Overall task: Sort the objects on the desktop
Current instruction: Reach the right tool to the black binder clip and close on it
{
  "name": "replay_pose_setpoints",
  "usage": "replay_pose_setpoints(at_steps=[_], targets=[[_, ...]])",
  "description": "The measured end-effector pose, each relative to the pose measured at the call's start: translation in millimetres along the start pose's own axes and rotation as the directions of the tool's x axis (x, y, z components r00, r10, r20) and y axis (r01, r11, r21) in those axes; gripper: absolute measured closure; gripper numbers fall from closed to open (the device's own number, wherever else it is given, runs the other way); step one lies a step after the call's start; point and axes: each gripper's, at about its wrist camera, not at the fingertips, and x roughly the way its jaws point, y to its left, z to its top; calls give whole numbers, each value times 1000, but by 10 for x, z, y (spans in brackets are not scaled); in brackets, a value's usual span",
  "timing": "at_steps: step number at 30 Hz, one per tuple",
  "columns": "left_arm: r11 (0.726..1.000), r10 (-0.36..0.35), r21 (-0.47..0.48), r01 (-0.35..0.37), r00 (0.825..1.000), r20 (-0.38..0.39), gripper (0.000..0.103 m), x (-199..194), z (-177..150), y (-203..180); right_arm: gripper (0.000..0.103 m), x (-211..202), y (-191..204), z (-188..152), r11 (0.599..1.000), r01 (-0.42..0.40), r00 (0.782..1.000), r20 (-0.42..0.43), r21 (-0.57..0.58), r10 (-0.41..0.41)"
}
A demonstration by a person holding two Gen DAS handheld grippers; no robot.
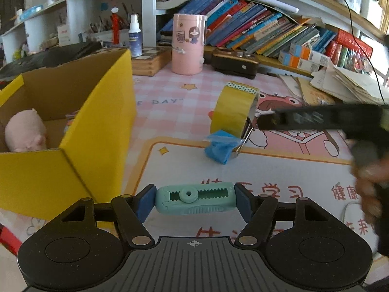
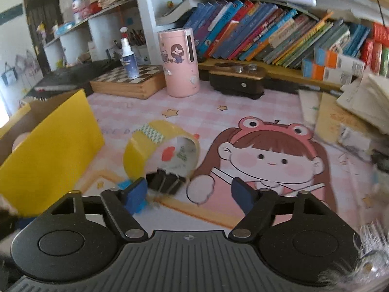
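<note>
Between the blue pads of the left gripper [image 1: 194, 200] sits a mint-green utility knife [image 1: 194, 200], held crosswise with a pad pressed on each end, just above the printed desk mat [image 1: 279, 170]. Just left of it stands a yellow cardboard box [image 1: 97, 131], open at the top, with a pink plush toy [image 1: 25, 132] lying inside. Farther out on the mat a roll of yellow packing tape [image 1: 233, 108] stands on edge, a black binder clip [image 2: 165, 182] against its base and a scrap of blue material [image 1: 221, 148] touching both. The right gripper [image 2: 189, 193] hangs near that clip with its jaws apart and nothing between them; only the mat's cartoon girl shows in the gap. From the left wrist view, one of its dark fingers reaches in blurred just beside the tape. Behind stand a pink cylindrical container [image 1: 188, 43], a white spray bottle [image 1: 135, 36] on a wooden chessboard box [image 2: 128, 82], and a row of leaning books [image 1: 255, 29].
</note>
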Motion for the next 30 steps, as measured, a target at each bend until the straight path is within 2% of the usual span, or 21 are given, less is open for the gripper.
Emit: replay_pose_setpoints(at_steps=[7, 10, 13, 23, 30], targets=[[1000, 3, 27, -3, 1000, 5, 33, -82, -27, -27, 37, 308, -127, 73, 977, -124, 991, -25, 174, 130], [1000, 8, 26, -8, 1000, 2, 33, -96, -30, -24, 42, 386, -138, 80, 968, -141, 988, -33, 207, 151], [1000, 14, 23, -14, 1000, 2, 33, -113, -37, -17, 42, 392, -113, 57, 965, -145, 986, -48, 220, 159], [999, 24, 21, -24, 1000, 0, 33, -138, -52, -8, 43, 413, 23, -151, 985, -138, 984, -95, 99, 148], [999, 32, 13, -32, 999, 1, 33, -155, -65, 10, 48, 341, 128, -293, 990, -122, 990, -81, -72, 116]])
